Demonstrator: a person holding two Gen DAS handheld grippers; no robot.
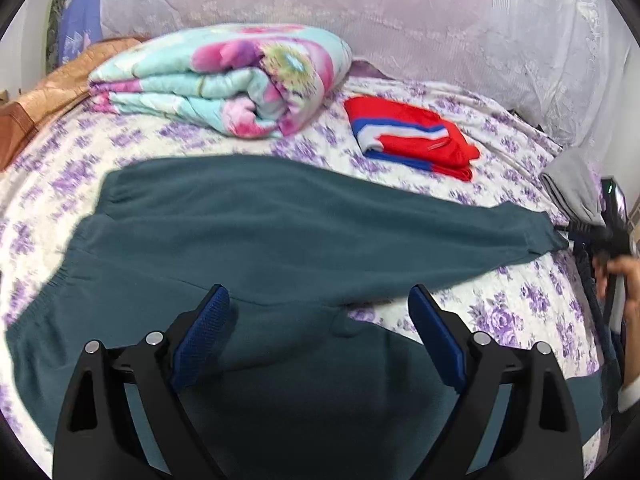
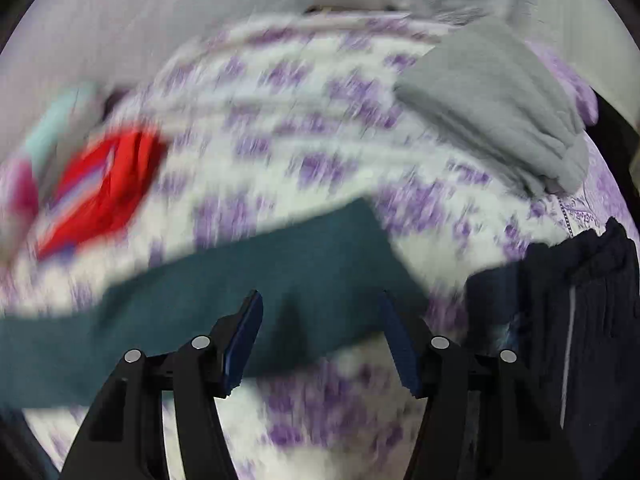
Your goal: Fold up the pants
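Dark teal pants (image 1: 280, 232) lie spread on the purple-flowered bedsheet (image 1: 520, 308), waistband at the left, one leg reaching right to a cuff. My left gripper (image 1: 320, 300) is open and empty, its blue-padded fingers (image 1: 208, 328) hovering over the crotch area. My right gripper (image 2: 320, 304) is open and empty above the leg end of the pants (image 2: 300, 280); that view is motion-blurred. The right gripper also shows in the left wrist view (image 1: 608, 232), at the cuff, held by a hand.
A folded floral quilt (image 1: 224, 88) and a folded red, white and blue garment (image 1: 416, 136) lie at the back of the bed. A folded grey garment (image 2: 492, 108) and a dark navy garment (image 2: 580, 300) lie at the right edge.
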